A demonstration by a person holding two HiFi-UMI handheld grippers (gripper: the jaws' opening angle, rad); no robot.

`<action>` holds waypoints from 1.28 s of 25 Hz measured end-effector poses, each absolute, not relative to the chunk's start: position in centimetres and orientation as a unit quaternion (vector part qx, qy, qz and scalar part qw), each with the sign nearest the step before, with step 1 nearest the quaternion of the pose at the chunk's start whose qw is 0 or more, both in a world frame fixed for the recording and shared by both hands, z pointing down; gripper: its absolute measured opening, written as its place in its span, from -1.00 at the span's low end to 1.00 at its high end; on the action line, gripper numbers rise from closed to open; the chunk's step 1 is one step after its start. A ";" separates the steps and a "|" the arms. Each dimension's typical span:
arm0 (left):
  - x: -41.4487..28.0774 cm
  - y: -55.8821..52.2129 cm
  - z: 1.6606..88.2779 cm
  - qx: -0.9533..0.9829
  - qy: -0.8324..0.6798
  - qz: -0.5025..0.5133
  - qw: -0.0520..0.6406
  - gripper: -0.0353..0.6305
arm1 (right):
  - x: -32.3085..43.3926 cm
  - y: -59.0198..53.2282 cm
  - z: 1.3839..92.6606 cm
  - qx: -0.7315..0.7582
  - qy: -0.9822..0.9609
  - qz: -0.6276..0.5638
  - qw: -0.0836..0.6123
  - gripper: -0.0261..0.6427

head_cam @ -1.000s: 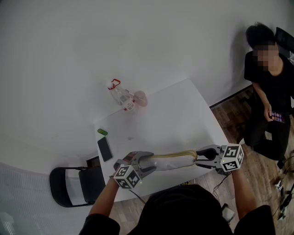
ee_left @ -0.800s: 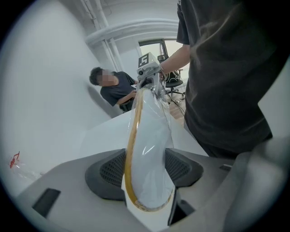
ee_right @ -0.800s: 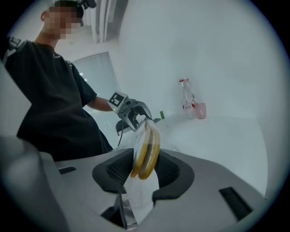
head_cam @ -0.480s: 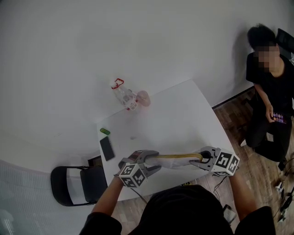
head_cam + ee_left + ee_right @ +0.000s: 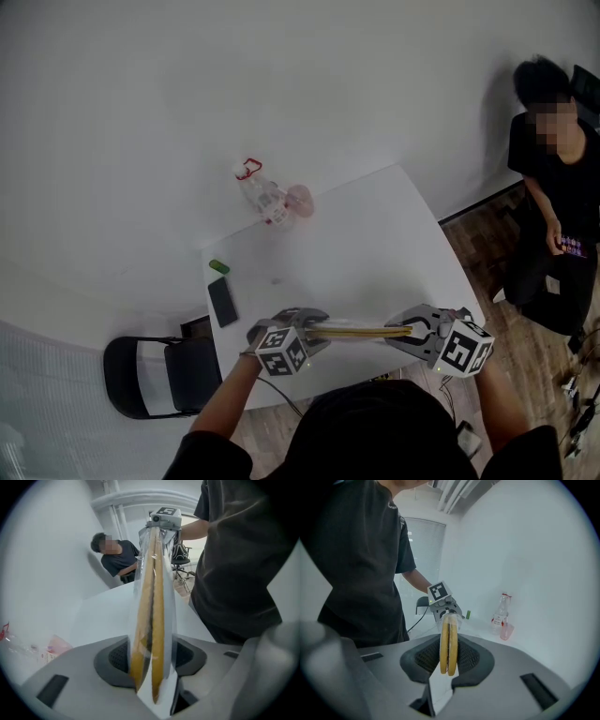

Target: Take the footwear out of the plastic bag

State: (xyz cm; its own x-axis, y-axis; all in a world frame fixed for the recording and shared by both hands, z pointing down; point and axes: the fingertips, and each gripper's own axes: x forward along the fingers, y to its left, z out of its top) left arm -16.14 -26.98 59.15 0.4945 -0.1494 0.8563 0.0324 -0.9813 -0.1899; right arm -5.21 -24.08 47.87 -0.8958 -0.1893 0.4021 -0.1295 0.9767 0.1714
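a dark folding chair [image 5: 150, 375] stands off the bench's [image 5: 375, 244] left edge. on the bench's left side lie a black phone [image 5: 222, 302] and, just past it, a small green thing [image 5: 218, 267]. at the far corner by the wall stands a clear bottle [image 5: 262, 199] with a red cap strap, and a pink cup [image 5: 301, 200] lies touching its right side.

near the front edge, the left tongs [image 5: 309, 330] are clenched on one end of the bag [image 5: 361, 330]. in the left gripper view the dark pads [image 5: 117, 657] press on both sides of the clear plastic. inside it the slippers [image 5: 157, 597], with tan-yellow soles, lie flat against each other and show edge-on.

the bag runs level above the bench from the left tongs to the right tongs [image 5: 408, 335], which grasp its other end. the slippers are inside it along its whole length. the right tongs' jaws are closing, and in the right gripper view the two soles and the plastic sit between its pads [image 5: 426, 657], which touch them on both sides. a white paper flap hangs below the soles at each end.

far right, a person [image 5: 558, 187] in black stands on the wood floor [image 5: 487, 244] by the wall, well apart from the bench, holding something small in one hand.
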 end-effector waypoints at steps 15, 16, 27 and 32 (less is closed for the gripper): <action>-17.4 -27.9 58.9 -0.865 0.059 -0.493 0.078 -0.43 | -2.7 -24.9 46.2 0.084 -0.971 -0.060 0.216 -0.71; -17.3 -28.1 58.9 -0.864 0.057 -0.494 0.079 -0.44 | -2.6 -25.1 46.2 0.085 -0.971 -0.061 0.217 -0.71; -18.5 -28.9 58.6 -0.870 0.080 -0.481 0.070 -0.51 | -0.3 -25.3 44.2 0.085 -0.973 -0.060 0.205 -0.71; -20.4 -30.4 58.6 -0.864 0.127 -0.483 0.069 -0.80 | 2.1 -26.0 43.3 0.114 -0.973 -0.048 0.197 -0.71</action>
